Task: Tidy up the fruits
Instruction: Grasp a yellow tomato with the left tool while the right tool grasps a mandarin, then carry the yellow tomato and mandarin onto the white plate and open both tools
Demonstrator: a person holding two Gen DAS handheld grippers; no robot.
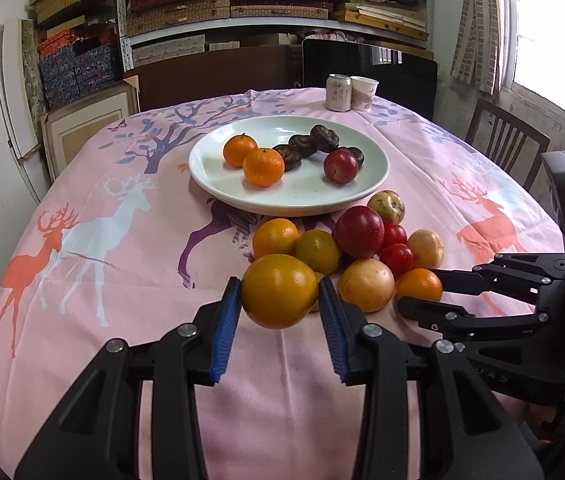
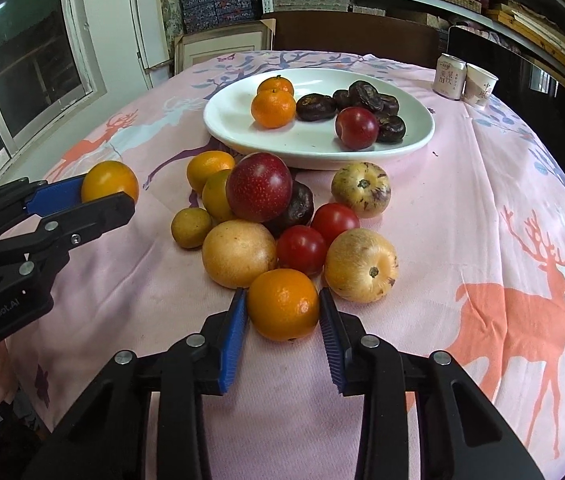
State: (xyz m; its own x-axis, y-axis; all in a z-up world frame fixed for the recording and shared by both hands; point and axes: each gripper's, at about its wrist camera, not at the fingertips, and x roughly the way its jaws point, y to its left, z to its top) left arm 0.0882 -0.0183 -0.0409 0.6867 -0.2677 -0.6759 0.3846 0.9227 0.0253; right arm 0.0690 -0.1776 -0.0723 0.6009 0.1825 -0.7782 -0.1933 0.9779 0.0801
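My left gripper (image 1: 279,292) is shut on a yellow-orange citrus (image 1: 278,290), held just above the cloth left of the fruit pile; it also shows in the right wrist view (image 2: 109,188). My right gripper (image 2: 282,308) is shut on an orange mandarin (image 2: 282,304) at the pile's near edge, resting on the cloth; the mandarin shows in the left wrist view (image 1: 419,285). A white plate (image 1: 218,176) behind the pile holds two mandarins, a red plum and several dark fruits. The pile (image 2: 258,216) has oranges, tomatoes, plums and yellow fruits.
A drink can (image 1: 337,93) and a paper cup (image 1: 363,93) stand at the table's far edge. A pink deer-print cloth (image 1: 102,240) covers the table. A chair (image 1: 506,148) stands at the right; shelves of boxes are behind.
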